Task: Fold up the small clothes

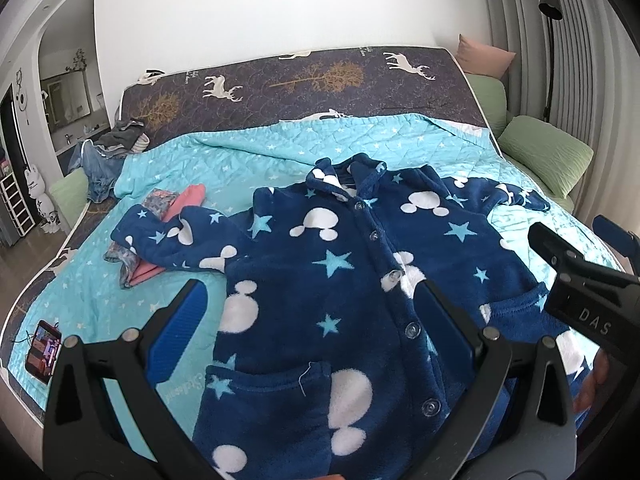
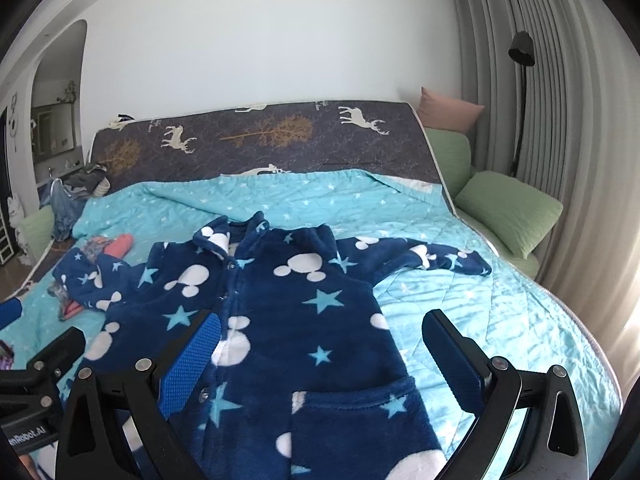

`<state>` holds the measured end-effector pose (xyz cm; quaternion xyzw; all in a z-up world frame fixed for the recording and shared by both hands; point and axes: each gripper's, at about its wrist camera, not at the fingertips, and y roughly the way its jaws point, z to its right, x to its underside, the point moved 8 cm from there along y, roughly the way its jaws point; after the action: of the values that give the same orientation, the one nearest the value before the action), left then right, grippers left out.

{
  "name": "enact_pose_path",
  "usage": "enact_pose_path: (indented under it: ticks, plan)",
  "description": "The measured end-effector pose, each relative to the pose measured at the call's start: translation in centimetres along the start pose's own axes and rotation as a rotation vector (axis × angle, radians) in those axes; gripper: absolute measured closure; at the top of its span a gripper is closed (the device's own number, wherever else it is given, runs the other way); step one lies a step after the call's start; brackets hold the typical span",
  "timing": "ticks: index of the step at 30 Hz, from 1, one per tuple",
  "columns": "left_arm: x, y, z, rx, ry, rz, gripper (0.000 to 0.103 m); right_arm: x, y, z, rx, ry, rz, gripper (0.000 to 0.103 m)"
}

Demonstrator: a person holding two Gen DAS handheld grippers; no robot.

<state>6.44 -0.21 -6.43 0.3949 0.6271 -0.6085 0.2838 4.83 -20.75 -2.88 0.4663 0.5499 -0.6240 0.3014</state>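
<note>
Both grippers hover low over the jacket's hem, the left gripper [image 1: 312, 312] and right gripper [image 2: 320, 348] with fingers spread apart and empty. Buttoned and face-up, the jacket [image 1: 340, 264] lies flat on the quilt [image 2: 460, 300], sleeves outstretched, likely ready for folding.

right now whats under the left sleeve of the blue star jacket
The jacket's sleeve lies over small folded clothes: a pink piece and a grey floral one stick out on both sides. How many lie there is hidden by the sleeve. Below them is the turquoise quilt.
</note>
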Motion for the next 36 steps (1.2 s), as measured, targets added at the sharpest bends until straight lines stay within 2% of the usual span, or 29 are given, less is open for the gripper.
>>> enact_pose_path:
  ticks: [9, 21, 24, 36]
  plan:
    - [0.44, 0.51, -0.46, 0.016, -0.023, -0.031, 0.001, 0.19, 0.5, -0.12, -0.017, -0.01, -0.022, 0.0]
    - [0.29, 0.32, -0.59, 0.01, -0.007, -0.016, 0.001, 0.2, 0.49, -0.78, -0.041, -0.005, -0.034, 0.0]
    - [0.3, 0.3, -0.64, 0.011, -0.006, -0.013, 0.001, 0.02, 0.26, -0.6, -0.009, -0.009, -0.019, 0.0]
    - [0.24, 0.26, -0.66, 0.01, -0.004, -0.011, 0.001, 0.38, 0.23, -0.44, -0.004, -0.003, -0.041, 0.0]
